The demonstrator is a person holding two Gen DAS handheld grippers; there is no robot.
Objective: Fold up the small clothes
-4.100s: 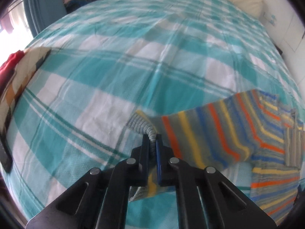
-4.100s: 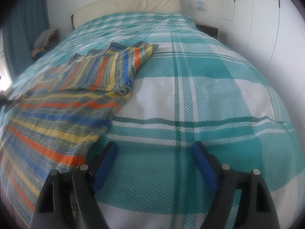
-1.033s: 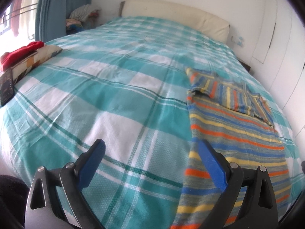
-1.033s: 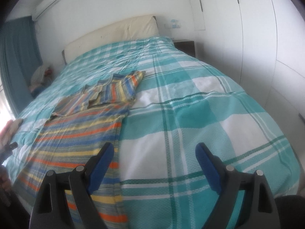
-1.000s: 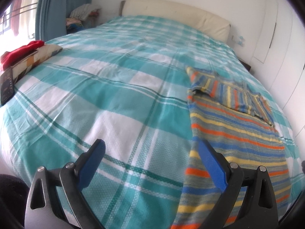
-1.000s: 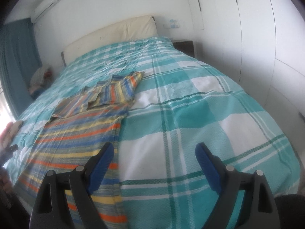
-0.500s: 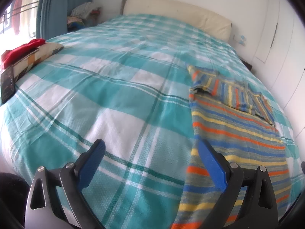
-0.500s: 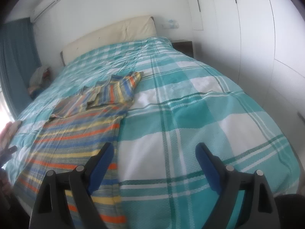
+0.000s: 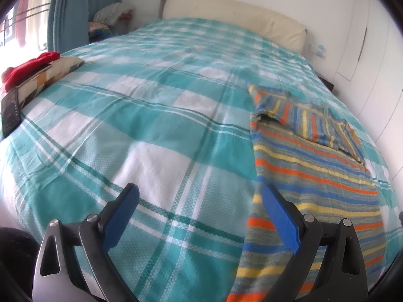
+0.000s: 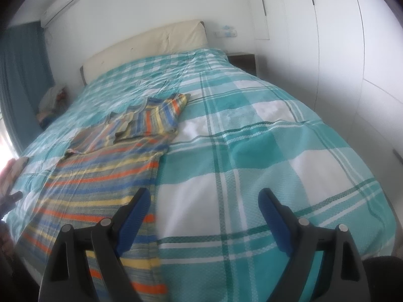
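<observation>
A striped sweater [image 9: 312,173] in grey, blue, orange and yellow lies flat on the bed, both sleeves folded across its far end [image 9: 307,120]. In the right wrist view it [image 10: 100,186] lies at the left. My left gripper [image 9: 201,201] is open and empty, above the bed's near edge, its right finger over the sweater's left edge. My right gripper [image 10: 204,201] is open and empty, its left finger over the sweater's right edge.
The bed has a teal and white plaid cover [image 9: 156,110] and a cream headboard [image 9: 234,15]. A patterned cushion with red cloth [image 9: 30,68] and a phone [image 9: 10,115] lie at the left edge. White wardrobes [image 10: 340,37] stand on the right.
Four seconds ago my left gripper held a sleeve cuff; now it is open and both grippers are drawn back to the bed's near edge. Over the last second both barely moved.
</observation>
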